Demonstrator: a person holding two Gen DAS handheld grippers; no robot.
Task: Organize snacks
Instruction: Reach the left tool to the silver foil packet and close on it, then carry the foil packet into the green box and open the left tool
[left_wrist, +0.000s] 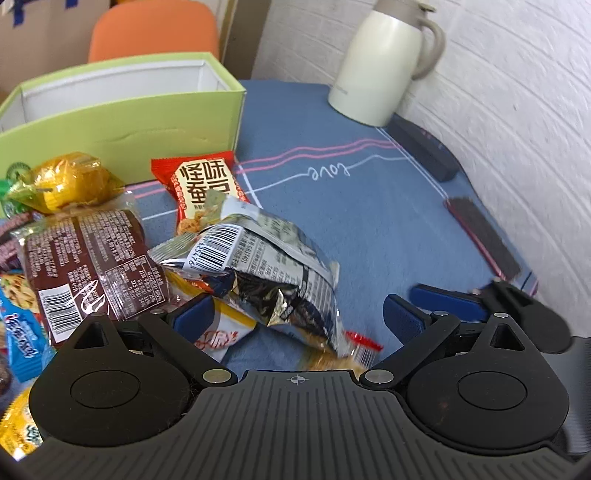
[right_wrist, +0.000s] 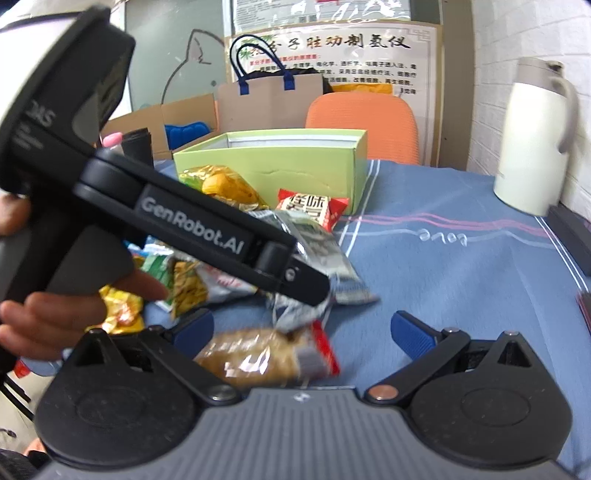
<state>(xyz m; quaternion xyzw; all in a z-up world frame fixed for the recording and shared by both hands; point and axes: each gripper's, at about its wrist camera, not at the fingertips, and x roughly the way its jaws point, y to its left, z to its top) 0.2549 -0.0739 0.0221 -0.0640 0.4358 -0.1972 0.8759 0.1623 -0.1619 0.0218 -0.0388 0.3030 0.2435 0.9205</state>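
A pile of snack packets lies on the blue tablecloth in front of an open green box (left_wrist: 122, 122), also in the right wrist view (right_wrist: 288, 162). My left gripper (left_wrist: 295, 314) is open, its fingers on either side of a crumpled silver packet (left_wrist: 266, 266) that lies on the pile. Around it are a brown packet (left_wrist: 88, 254), a red packet (left_wrist: 203, 184) and a yellow packet (left_wrist: 66, 181). My right gripper (right_wrist: 303, 328) is open just above a tan snack bar with a red end (right_wrist: 266, 358). The left gripper's body (right_wrist: 192, 229) crosses the right wrist view over the silver packet (right_wrist: 325, 251).
A cream thermos jug (left_wrist: 384, 62) stands at the table's far right by the white wall. A dark flat case (left_wrist: 487, 236) and a black bar (left_wrist: 424, 151) lie along the right edge. An orange chair (right_wrist: 362, 125) stands behind the box.
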